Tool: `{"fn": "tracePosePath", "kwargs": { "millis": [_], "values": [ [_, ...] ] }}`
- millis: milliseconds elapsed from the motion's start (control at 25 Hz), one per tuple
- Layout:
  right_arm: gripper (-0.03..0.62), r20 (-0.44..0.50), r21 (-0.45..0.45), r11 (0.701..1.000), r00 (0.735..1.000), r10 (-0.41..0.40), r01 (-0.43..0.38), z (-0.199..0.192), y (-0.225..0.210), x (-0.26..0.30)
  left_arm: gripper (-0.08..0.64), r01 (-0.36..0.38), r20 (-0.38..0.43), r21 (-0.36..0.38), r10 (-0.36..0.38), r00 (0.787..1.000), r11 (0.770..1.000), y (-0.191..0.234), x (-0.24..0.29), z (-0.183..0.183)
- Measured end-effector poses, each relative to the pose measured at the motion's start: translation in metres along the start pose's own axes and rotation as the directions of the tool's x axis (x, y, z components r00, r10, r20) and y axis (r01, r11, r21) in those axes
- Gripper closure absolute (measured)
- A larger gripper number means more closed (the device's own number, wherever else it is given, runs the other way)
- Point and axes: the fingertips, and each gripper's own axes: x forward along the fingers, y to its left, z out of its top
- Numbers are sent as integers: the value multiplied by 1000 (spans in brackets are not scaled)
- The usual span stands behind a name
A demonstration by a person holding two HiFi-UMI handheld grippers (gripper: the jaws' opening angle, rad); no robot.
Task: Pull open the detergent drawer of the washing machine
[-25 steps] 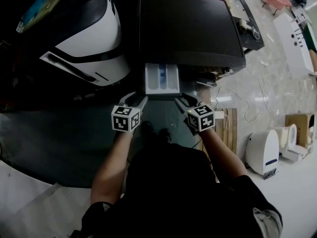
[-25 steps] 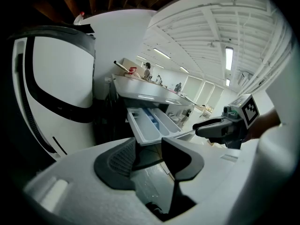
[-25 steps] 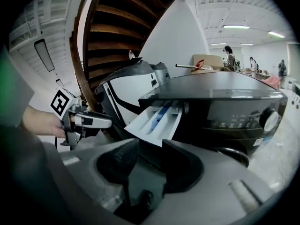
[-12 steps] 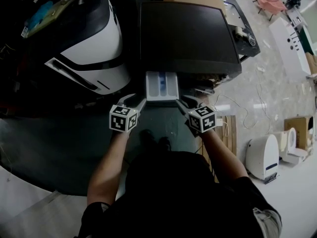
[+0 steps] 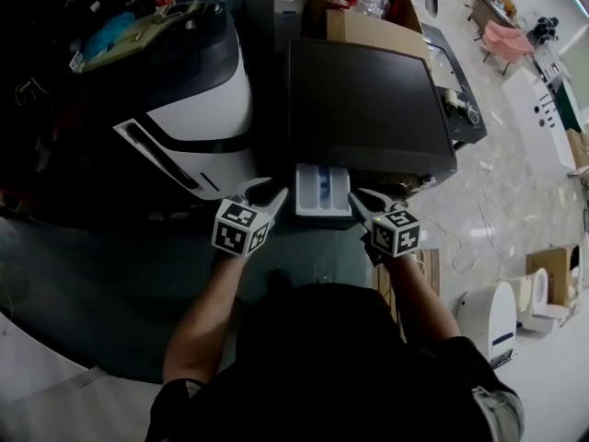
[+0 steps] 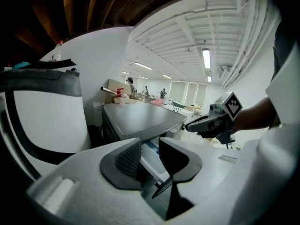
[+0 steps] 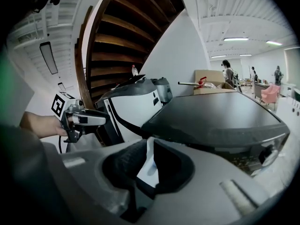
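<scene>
Nearest: person's dark-sleeved torso (image 5: 322, 366), both bare forearms reaching forward.

Left hand-held grey two-jaw gripper (image 5: 267, 193) with marker cube: released, jaws apart and closing, nothing between the ribbed pads; just beside the left edge of the drawer, touching not confirmed.

Right hand-held grey two-jaw gripper (image 5: 366, 196) with marker cube: released, jaws down to a narrow slit and closing; white of the drawer visible through the slit, beyond the pads, no pad seen pressing on it; just beside the drawer's right front corner.

White plastic detergent drawer (image 5: 322, 205) with blue-tinted inner compartments: pulled out from the front of the washer, at the left end of its upper front edge, between the two grippers.

Dark grey flat-topped washing machine (image 5: 368, 99): behind the drawer, top bare.

White and black round-bodied appliance (image 5: 207, 118): just beside the washer's left side.

Brown cardboard box (image 5: 363, 28): beyond the washer's far edge, flaps open.
</scene>
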Motion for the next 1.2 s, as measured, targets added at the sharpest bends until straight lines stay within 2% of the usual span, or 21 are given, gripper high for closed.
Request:
{"fn": "tracePosePath", "kwargs": {
  "millis": [200, 360, 440, 640, 840, 1080, 1200],
  "values": [
    [585, 28, 1, 1000, 1000, -9, 9, 25, 8, 2, 459, 15, 72, 27, -17, 997, 1000, 8, -15, 23],
    [589, 57, -17, 1000, 998, 4, -3, 50, 13, 4, 459, 18, 96, 44, -23, 995, 999, 13, -20, 37],
    [589, 84, -17, 1000, 996, 19, -17, 63, 13, 3, 481, 9, 111, 42, -14, 994, 999, 16, -21, 45],
    [589, 146, -28, 997, 987, 72, -69, 89, 4, -9, 515, -71, 159, 34, 64, 985, 997, 21, -15, 69],
    [589, 205, -55, 993, 972, 118, -109, 115, -25, -31, 541, -161, 177, 38, 152, 972, 986, 14, 4, 90],
    [591, 263, -191, 970, 945, 197, -149, 149, -46, -63, 550, -225, 215, -6, 221, 951, 974, -6, 24, 121],
    [591, 298, -223, 964, 931, 210, -146, 162, -55, -77, 551, -249, 229, -36, 250, 941, 968, -13, 30, 135]
  ]
}}
